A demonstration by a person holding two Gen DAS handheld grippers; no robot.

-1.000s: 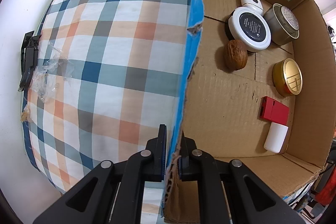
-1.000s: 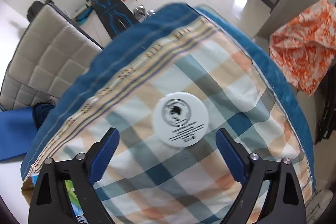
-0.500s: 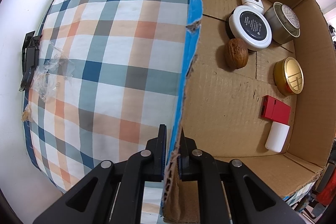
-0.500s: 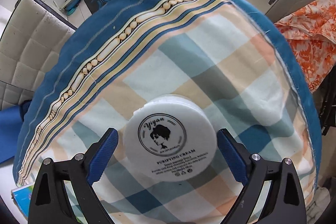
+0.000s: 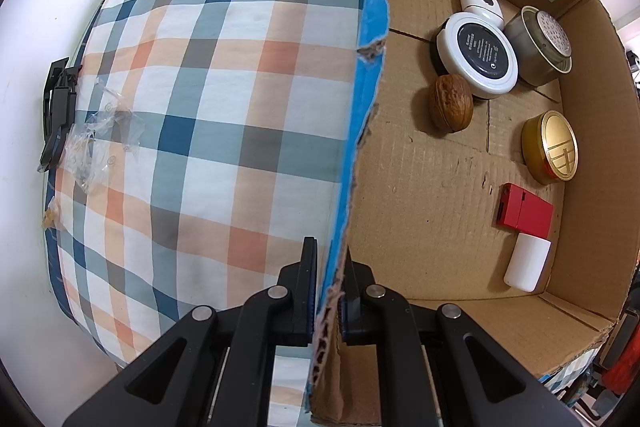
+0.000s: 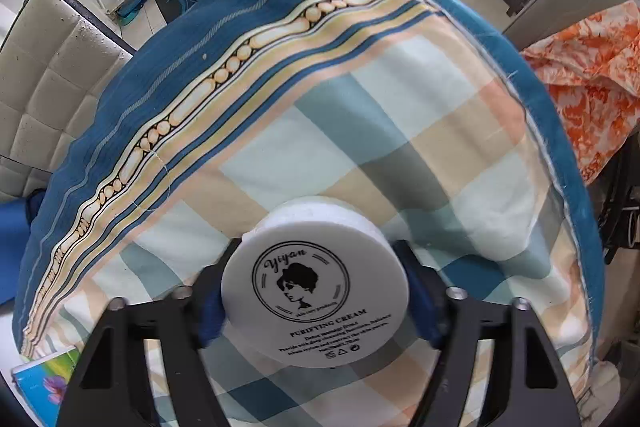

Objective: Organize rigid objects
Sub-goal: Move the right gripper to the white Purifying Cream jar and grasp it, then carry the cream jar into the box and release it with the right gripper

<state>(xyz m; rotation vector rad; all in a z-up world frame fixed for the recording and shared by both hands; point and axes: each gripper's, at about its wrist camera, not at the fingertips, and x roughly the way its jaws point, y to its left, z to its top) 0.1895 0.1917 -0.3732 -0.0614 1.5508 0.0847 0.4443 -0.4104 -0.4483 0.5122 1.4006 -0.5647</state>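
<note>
Right gripper (image 6: 316, 291) clamping white cream jar (image 6: 315, 291) above checked cloth (image 6: 420, 131); blue pads mostly hiding behind jar. Left gripper (image 5: 326, 291) pinching cardboard box (image 5: 420, 219) wall, narrow gap.

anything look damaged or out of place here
Yes: the box wall that the left gripper pinches is torn and ragged along its blue-taped edge. A crumpled plastic wrapper lies loose on the checked cloth. Items inside the box look intact.

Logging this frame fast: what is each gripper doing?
Left gripper: shut on the box wall.
Right gripper: shut on the cream jar.
</note>
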